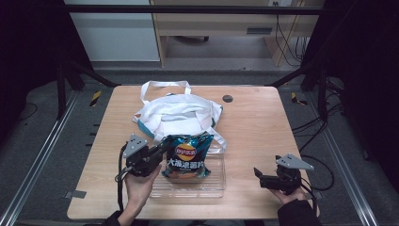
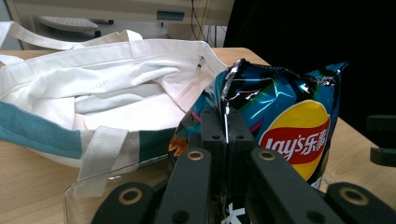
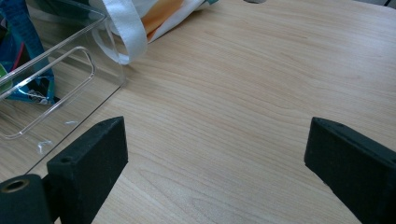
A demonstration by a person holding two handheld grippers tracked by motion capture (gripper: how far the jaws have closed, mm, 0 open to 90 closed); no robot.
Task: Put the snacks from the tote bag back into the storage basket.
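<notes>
Even overhead light on the table (image 1: pixel 254 127) — dark surroundings, soft focus, glare on the chip bag (image 2: pixel 280 116).

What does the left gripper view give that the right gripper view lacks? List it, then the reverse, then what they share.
Left gripper view alone: the left tongs shut on the crinkled edge of the chip bag, the bag's red and yellow logo, the open top of the white tote bag, and furniture beyond the table.

Right gripper view alone: the right tongs open over bare wooden table, and the handle cut-out in the clear plastic bin.

Shared: the bin, the chip bag, a white tote strap and the table.
</notes>
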